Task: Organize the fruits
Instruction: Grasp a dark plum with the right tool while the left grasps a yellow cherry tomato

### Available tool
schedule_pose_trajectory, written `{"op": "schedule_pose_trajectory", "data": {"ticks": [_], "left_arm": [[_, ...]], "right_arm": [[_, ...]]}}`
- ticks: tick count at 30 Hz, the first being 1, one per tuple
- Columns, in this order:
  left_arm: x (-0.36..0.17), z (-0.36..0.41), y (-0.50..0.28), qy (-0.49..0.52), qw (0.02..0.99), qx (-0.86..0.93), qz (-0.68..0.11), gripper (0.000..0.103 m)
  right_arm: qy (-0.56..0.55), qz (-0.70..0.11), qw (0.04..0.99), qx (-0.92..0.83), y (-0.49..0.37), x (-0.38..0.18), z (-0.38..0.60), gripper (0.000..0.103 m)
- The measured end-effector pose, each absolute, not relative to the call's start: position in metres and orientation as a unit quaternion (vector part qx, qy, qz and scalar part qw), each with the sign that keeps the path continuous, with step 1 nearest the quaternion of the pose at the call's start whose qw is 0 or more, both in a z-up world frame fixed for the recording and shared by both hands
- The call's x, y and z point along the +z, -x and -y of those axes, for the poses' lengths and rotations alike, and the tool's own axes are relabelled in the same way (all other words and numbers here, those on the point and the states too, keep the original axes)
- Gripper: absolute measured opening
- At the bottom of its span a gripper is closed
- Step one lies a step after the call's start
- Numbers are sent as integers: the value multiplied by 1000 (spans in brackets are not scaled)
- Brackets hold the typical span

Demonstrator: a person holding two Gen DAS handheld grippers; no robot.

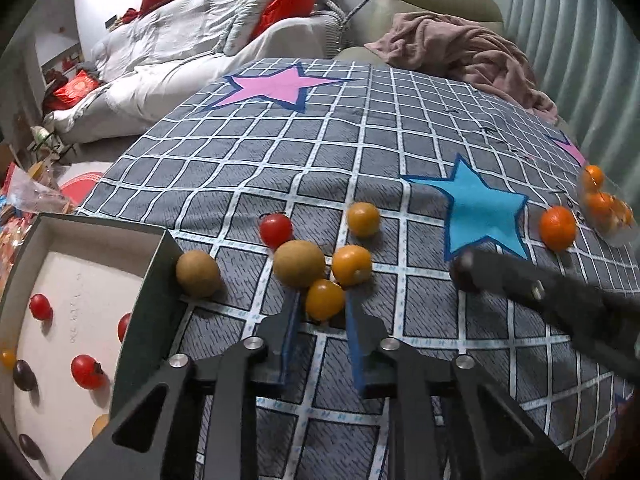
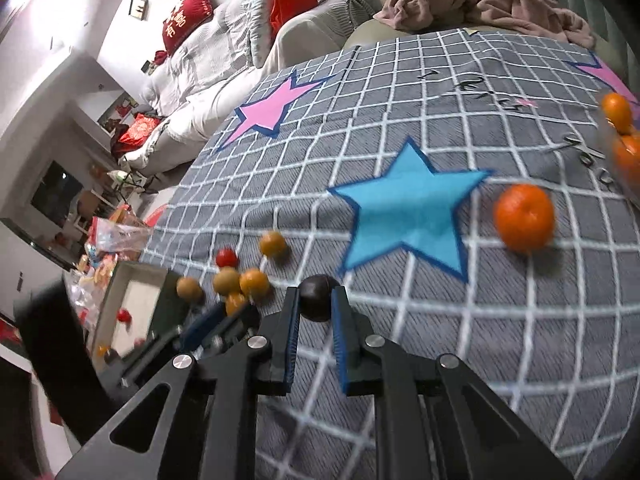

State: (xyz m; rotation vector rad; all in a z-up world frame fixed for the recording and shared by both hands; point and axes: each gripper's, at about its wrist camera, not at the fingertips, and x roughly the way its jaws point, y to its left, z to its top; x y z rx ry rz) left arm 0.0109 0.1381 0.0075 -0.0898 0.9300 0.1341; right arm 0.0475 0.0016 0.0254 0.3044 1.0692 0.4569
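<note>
The left hand-held gripper (image 1: 325,308) is clamped on a yellow-orange fruit (image 1: 325,299) on the checked cloth (image 1: 248,152). Two brown fruits (image 1: 299,263) and another yellow fruit (image 1: 352,265) crowd its fingertips. The tray (image 1: 154,280), holding red fruits, lies just left. The right hand-held gripper (image 2: 315,304) grips a dark fruit (image 2: 316,298), apparently a plum. A mandarin (image 2: 524,217) lies well apart.

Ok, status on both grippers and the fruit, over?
Left gripper shut on yellow tomato. Right gripper shut on dark fruit. Box at left, brown fruit against its wall.
</note>
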Motion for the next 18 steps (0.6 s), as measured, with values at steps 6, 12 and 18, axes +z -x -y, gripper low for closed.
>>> {"op": "schedule_pose_trajectory", "data": {"ticks": [6,12,18], "left_arm": [[8,-143,6,50,889,44,-452,23],[9,-150,34,57,887,26,-458,23],[11,-153,38,52,886,41,-460,23]], "right_arm": [[-107,-494,835,216,-13,27,7,17],[-80,-493,839,217,19,23,8,17],[-55,-501,835,220,31,23,6,19]]}}
